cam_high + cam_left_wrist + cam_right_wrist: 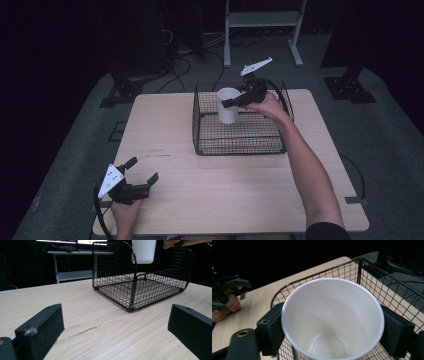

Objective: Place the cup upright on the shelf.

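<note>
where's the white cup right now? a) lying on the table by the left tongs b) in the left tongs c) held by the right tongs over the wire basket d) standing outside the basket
c: the right tongs clamp the cup on both sides, above the basket floor.

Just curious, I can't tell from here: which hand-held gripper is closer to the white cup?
The right hand-held gripper: its jaws clamp the white cup over the wire basket. The left hand-held gripper rests open at the table's near edge, far from it.
</note>
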